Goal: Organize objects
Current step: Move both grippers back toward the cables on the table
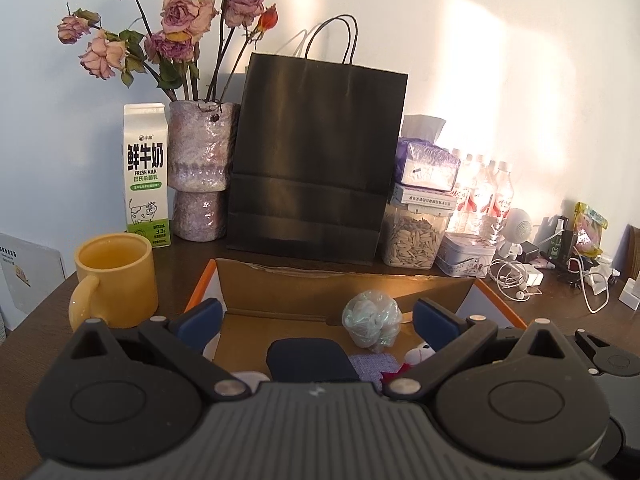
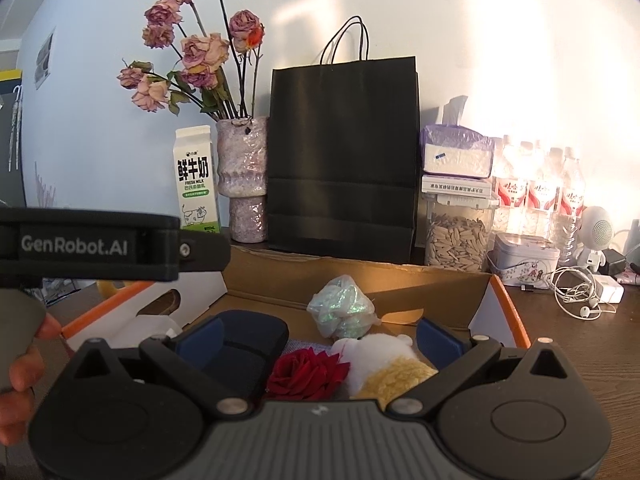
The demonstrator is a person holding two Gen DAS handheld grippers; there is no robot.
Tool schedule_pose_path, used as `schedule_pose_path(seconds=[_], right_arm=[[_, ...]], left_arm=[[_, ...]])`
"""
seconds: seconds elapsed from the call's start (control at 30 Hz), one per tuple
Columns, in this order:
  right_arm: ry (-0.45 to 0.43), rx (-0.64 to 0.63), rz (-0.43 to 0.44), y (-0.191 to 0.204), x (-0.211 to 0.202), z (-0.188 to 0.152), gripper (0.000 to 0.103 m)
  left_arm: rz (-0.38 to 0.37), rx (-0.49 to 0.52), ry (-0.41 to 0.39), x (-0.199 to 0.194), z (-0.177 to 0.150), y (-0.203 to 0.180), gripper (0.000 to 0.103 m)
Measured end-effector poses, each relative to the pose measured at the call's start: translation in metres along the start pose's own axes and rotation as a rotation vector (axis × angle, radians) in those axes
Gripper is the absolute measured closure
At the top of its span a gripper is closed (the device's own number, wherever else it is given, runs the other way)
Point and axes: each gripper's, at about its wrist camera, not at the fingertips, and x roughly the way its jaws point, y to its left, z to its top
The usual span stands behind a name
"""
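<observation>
Dark wooden tabletop (image 1: 36, 320) ran back to a pale wall, crowded with a black paper carrier bag (image 1: 316, 160), a green-and-white milk carton (image 1: 145, 176), a mottled pink vase of dried roses (image 1: 200, 172) and a yellow ceramic mug (image 1: 116, 280). Nearest the cameras sat an open brown cardboard box with orange edging (image 1: 340, 292), already holding a clear plastic bag of iridescent scraps (image 1: 372, 320), a dark blue soft pouch (image 1: 308, 356), a white plush toy (image 2: 384, 360) and a red fabric rose (image 2: 308, 372).

The left gripper (image 1: 318, 320) and right gripper (image 2: 320, 338) both hovered over the box with fingers spread wide, holding nothing. Judging by that, the packing was between items; the next move would probably call for picking a loose object from the table, perhaps the mug, and lowering it into the free floor of the box.

Only the right wrist view showed the rose and plush clearly, plus the other handle and the person's hand (image 2: 20, 364); only the left showed the mug.
</observation>
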Motion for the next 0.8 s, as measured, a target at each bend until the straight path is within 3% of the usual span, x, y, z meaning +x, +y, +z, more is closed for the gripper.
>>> schedule_pose_path(seconds=[0.47,0.8], right_arm=[[0.027,-0.039,0.005,0.010,-0.041,-0.011,0.000],[0.072,-0.065,0.023,0.019,-0.082,-0.035,0.000]], left_arm=[[0.005,-0.013,-0.005,-0.050,-0.016,0.018,0.000],[0.029,0.000,0.042,-0.083,-0.040,0.033,0.000]])
